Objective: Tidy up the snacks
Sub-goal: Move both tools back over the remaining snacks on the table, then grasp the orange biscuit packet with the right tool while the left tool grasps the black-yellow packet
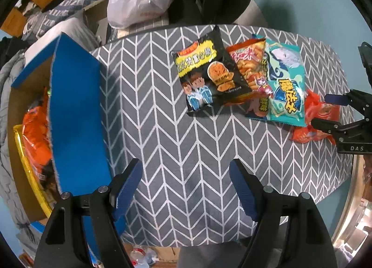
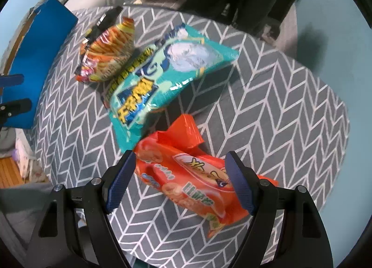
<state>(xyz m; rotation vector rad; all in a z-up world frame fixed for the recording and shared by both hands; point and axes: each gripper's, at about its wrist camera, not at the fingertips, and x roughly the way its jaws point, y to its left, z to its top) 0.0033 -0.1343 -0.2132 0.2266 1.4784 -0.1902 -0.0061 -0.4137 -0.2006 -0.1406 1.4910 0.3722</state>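
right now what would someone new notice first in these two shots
Probably the overlapping row of bright snack bags on the grey chevron tablecloth: a black packet, an orange one and a teal fish-print bag. Nearest the right gripper, a red-orange packet lies between its open fingers. At the left edge of the table, a blue-flapped cardboard box already holds orange snacks, with the left gripper open and empty nearby.

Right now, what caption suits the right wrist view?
Open right gripper poised over an orange snack bag on the patterned table.
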